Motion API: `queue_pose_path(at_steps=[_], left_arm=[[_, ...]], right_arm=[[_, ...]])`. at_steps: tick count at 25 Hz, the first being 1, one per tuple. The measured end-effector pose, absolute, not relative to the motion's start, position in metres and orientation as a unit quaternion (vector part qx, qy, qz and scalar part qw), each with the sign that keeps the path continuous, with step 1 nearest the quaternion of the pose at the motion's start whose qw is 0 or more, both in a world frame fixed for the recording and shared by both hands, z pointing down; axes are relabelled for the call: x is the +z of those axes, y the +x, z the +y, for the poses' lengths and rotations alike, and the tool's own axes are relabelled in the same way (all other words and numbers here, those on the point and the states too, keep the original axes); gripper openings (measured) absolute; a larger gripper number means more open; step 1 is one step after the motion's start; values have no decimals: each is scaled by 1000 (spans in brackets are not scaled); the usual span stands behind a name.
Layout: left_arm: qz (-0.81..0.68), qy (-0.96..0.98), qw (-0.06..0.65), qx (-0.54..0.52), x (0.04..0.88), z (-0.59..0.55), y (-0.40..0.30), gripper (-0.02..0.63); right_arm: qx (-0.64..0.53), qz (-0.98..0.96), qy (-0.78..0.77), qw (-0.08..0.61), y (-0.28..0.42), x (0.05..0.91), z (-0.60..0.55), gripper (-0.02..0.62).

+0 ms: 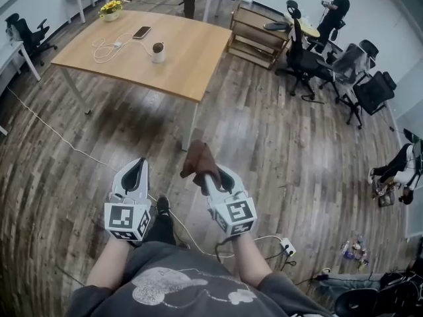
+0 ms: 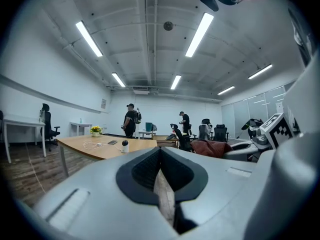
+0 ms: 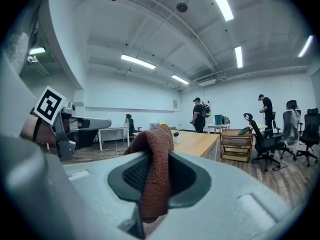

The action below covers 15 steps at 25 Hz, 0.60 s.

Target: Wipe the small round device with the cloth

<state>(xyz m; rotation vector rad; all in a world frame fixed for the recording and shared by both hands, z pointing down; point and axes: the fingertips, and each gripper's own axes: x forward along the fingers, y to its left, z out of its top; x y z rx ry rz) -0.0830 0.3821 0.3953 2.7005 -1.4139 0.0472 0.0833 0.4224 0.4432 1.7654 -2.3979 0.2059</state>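
The small round device (image 1: 158,51), a white base with a dark top, stands on the wooden table (image 1: 192,51) far ahead of me. It also shows as a tiny shape in the left gripper view (image 2: 124,146) and the right gripper view (image 3: 176,137). My right gripper (image 1: 210,174) (image 3: 165,156) is shut on a brown cloth (image 1: 200,160) (image 3: 152,151), which bunches above its jaws. My left gripper (image 1: 137,165) (image 2: 161,151) is shut with nothing in it. Both are held at waist height over the wooden floor, well short of the table.
On the table lie a phone (image 1: 141,32), a white cable (image 1: 106,48) and a flower pot (image 1: 110,8). A wooden rack (image 1: 254,35) and office chairs (image 1: 304,58) stand to the right. A power strip (image 1: 285,246) and cables lie on the floor. People stand in the background.
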Motion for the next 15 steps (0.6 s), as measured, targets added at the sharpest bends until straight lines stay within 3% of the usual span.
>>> queue_pose_path(at_steps=[15], left_arm=[[-431, 899, 75, 17, 405, 195, -75, 18]], right_arm=[[65, -804, 582, 107, 71, 439, 225, 71]])
